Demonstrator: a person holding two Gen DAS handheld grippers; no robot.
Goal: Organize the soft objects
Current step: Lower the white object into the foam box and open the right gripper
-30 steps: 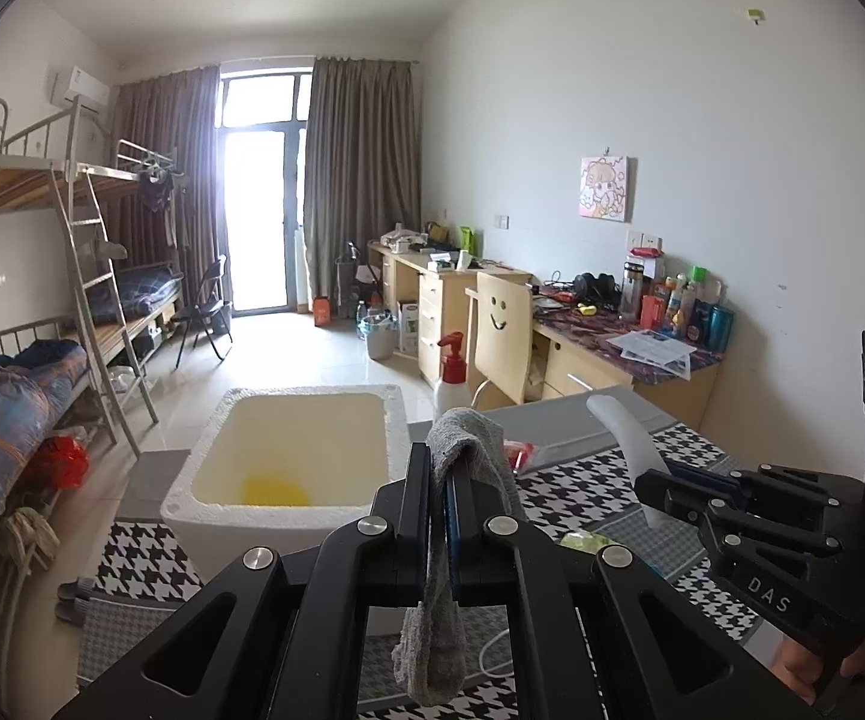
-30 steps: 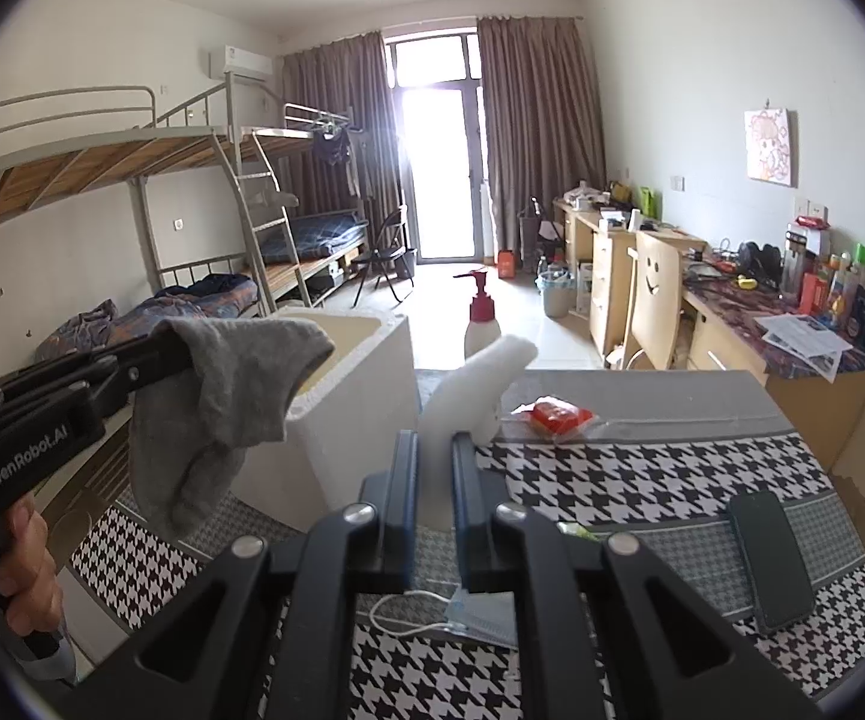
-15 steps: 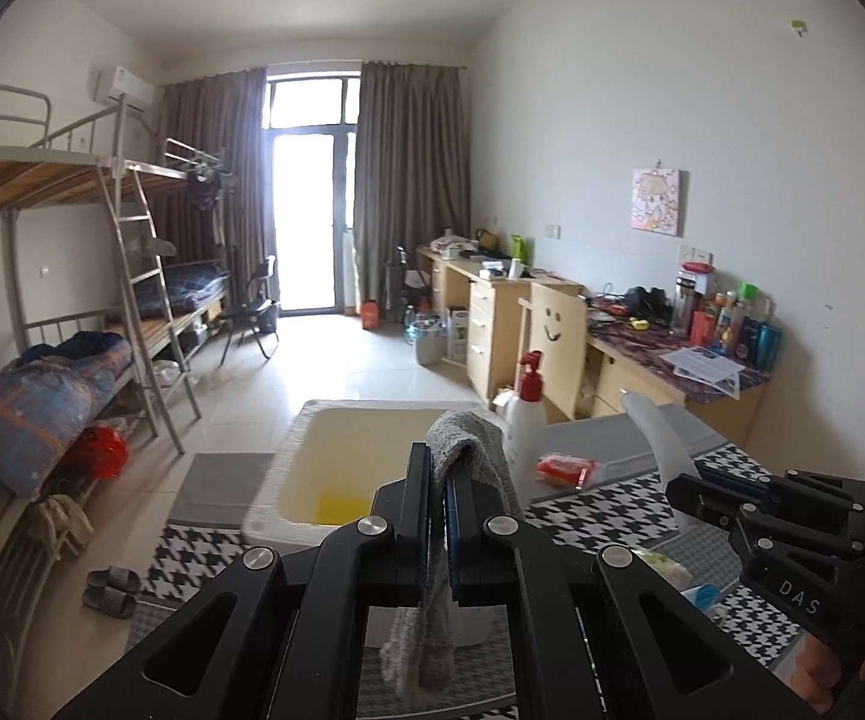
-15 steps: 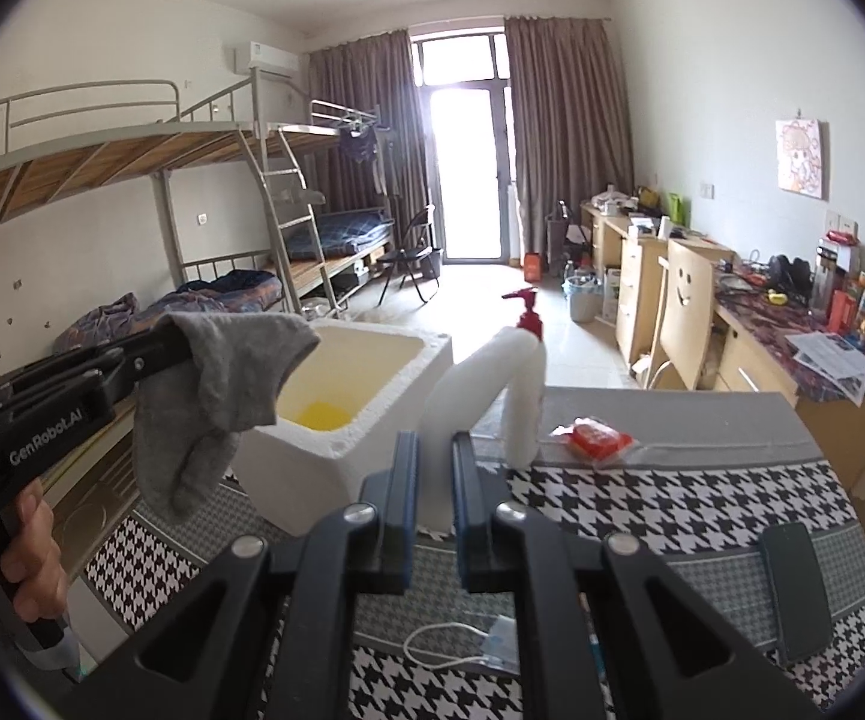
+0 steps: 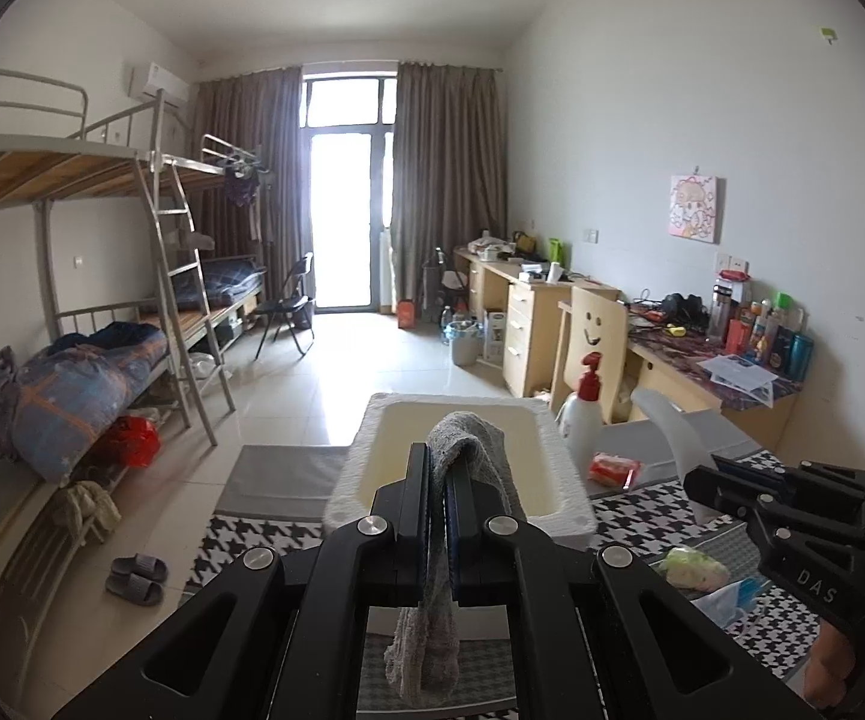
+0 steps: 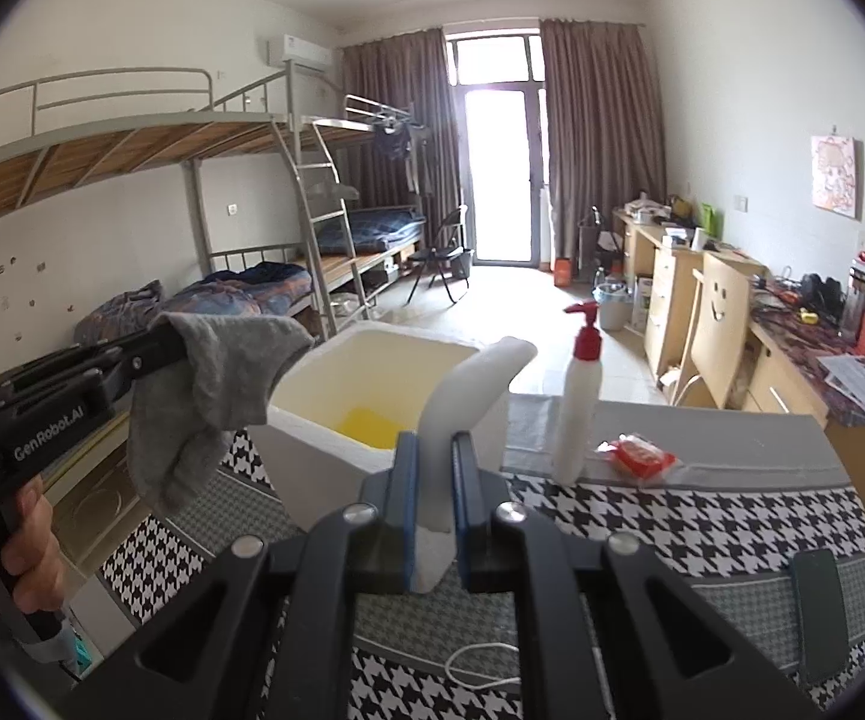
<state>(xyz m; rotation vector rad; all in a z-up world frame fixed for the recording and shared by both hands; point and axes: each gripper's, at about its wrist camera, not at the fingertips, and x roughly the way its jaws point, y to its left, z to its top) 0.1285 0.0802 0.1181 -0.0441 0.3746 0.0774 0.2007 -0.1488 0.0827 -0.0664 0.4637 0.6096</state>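
Note:
My left gripper [image 5: 435, 462] is shut on a grey sock [image 5: 474, 444] that droops over its fingers, in front of and above the white foam box [image 5: 570, 498]. The sock [image 6: 216, 390] and left gripper [image 6: 162, 348] also show in the right wrist view, left of the box [image 6: 312, 450]. My right gripper [image 6: 432, 456] is shut on a white foam strip [image 6: 468, 384] that curves up toward the box rim. A yellow item [image 6: 372, 423] lies in the box. The right gripper [image 5: 708, 480] with the strip [image 5: 672, 426] shows in the left wrist view.
A white pump bottle [image 6: 579, 402] with a red top and a red packet [image 6: 639, 456] stand on the houndstooth-covered table [image 6: 702, 516]. A dark phone [image 6: 819, 612], a face mask with cord [image 6: 480, 666] and a pale green packet [image 5: 693, 567] lie nearer. Bunk beds stand left, desks right.
Both grippers have tilted up and drawn back, so the box sits lower and farther in view. Both still hold the sock and the foam strip.

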